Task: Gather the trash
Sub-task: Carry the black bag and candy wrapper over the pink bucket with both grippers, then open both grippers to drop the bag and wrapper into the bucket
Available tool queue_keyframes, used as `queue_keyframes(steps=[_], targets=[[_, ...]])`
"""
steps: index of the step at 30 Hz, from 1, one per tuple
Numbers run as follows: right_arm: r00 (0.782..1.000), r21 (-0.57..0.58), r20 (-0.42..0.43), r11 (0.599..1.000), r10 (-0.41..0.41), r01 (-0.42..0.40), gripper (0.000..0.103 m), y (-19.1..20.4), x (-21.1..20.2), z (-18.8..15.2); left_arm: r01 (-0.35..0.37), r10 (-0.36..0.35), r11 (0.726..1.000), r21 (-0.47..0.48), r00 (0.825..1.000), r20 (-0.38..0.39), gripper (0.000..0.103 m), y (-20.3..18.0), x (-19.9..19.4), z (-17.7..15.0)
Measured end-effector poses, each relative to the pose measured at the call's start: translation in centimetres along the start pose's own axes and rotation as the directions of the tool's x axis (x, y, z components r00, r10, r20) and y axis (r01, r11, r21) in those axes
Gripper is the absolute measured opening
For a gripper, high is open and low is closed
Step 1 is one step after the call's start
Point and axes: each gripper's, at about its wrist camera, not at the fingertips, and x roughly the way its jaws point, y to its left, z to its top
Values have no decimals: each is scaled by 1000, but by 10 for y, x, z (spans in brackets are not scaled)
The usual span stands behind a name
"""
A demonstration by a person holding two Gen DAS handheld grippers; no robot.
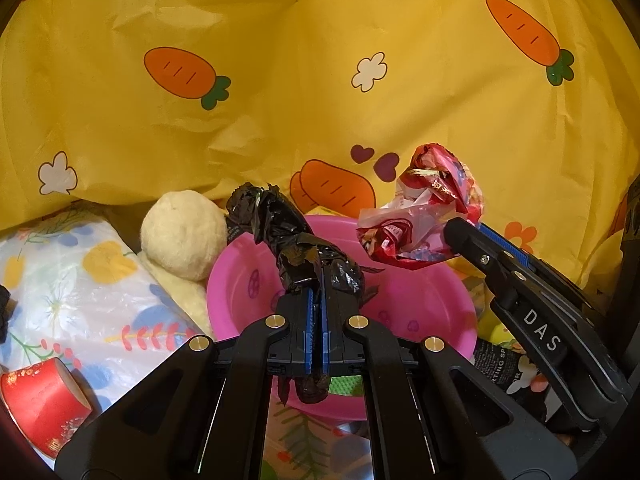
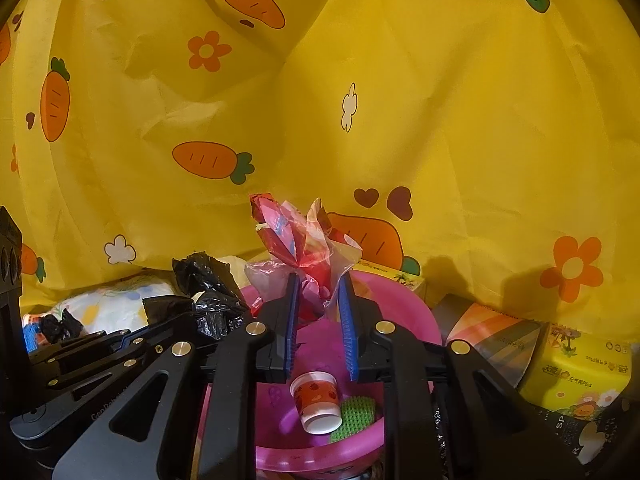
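A: The left hand-held gripper [image 1: 316, 304] is pinching the black bag [image 1: 280, 224] over the pink basin [image 2: 404, 312], its long axis slanting up and away.

B: The right hand-held gripper [image 2: 318, 300], barely spread, is loosely holding the red wrapper [image 2: 296, 240] above that basin (it may be snagging on the pads).

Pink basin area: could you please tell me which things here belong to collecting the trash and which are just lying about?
Job: black plastic bag in left gripper; red wrapper in right gripper; pink basin; paper cup.

Lying about: plush ball, red tape roll, yellow tissue pack.
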Motion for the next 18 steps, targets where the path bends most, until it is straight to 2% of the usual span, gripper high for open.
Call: queue_keyframes(steps=[7, 11, 12, 14, 16, 18], targets=[[1000, 5, -9, 1000, 5, -5, 23, -3, 5, -2, 18, -18, 1000, -24, 1000, -14, 2, 3, 5, -1], [1000, 12, -18, 1000, 6, -6, 29, -6, 8, -2, 18, -19, 999, -32, 999, -26, 4, 5, 7, -2], [1000, 13, -19, 1000, 7, -6, 31, -7, 8, -2, 17, -18, 999, -38, 999, -28, 10, 6, 7, -2], [1000, 20, -17, 1000, 9, -9, 47, -9, 8, -3, 15, -16, 999, -42, 1000, -25, 17, 9, 7, -3], [1000, 23, -9, 1000, 6, -6, 48, -10, 6, -3, -21, 21, 999, -34, 1000, -12, 35, 9, 3, -4], [1000, 29, -11, 1000, 7, -6, 50, -12, 5, -3, -56, 56, 998, -43, 998, 6, 59, 13, -1, -5]])
